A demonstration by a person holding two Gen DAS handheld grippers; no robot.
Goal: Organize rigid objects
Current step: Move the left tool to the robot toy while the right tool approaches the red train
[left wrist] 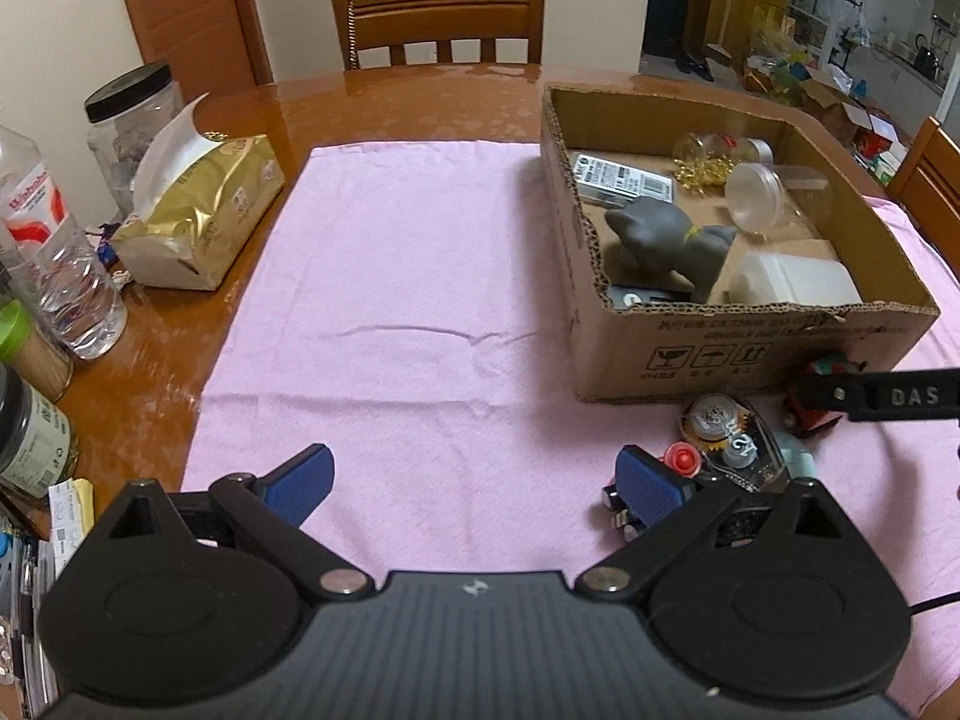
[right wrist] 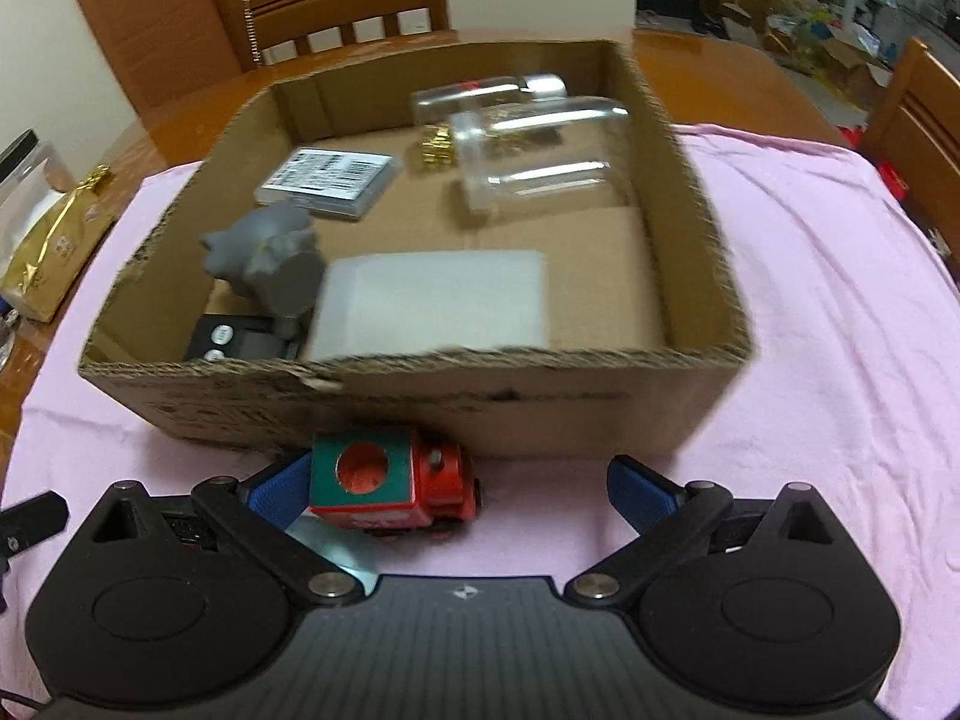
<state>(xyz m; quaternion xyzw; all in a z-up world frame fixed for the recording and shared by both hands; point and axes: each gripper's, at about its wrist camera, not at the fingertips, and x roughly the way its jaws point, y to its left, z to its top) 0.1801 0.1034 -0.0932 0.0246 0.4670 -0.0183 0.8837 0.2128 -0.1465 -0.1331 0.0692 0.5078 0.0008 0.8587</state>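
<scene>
A cardboard box stands on a pink cloth. It holds a grey animal figure, clear jars, a labelled case and a white container. A red and green toy train lies before the box, between the open fingers of my right gripper, against the left pad. My left gripper is open and empty. A clear correction-tape dispenser and a small red-capped item lie by its right finger.
On the wooden table at the left are a gold tissue pack, a water bottle, a black-lidded jar and other jars. Wooden chairs stand behind the table and at its right.
</scene>
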